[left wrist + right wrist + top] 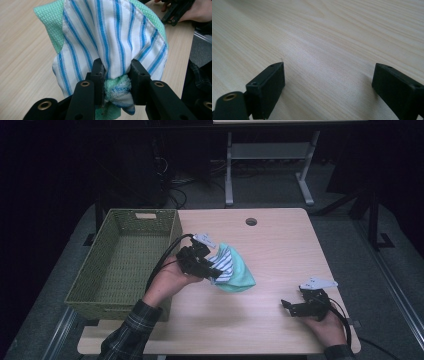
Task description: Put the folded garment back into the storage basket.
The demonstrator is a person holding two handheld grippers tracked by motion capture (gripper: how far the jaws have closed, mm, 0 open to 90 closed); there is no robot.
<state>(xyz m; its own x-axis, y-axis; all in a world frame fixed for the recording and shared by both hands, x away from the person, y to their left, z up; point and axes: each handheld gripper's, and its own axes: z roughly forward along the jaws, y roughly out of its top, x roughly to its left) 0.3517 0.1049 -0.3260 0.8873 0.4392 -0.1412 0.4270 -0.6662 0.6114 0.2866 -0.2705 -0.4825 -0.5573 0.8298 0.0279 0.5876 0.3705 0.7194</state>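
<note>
Striped cloth (112, 32) with green cloth (240, 276) clamped in left tongs (116, 72) beside basket (107, 295); right tongs (328, 85) held agape over counter (332, 37).

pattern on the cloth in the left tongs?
White cloth with blue stripes, bunched with a mint-green waffle-weave cloth; clearest in the left gripper view.
</note>
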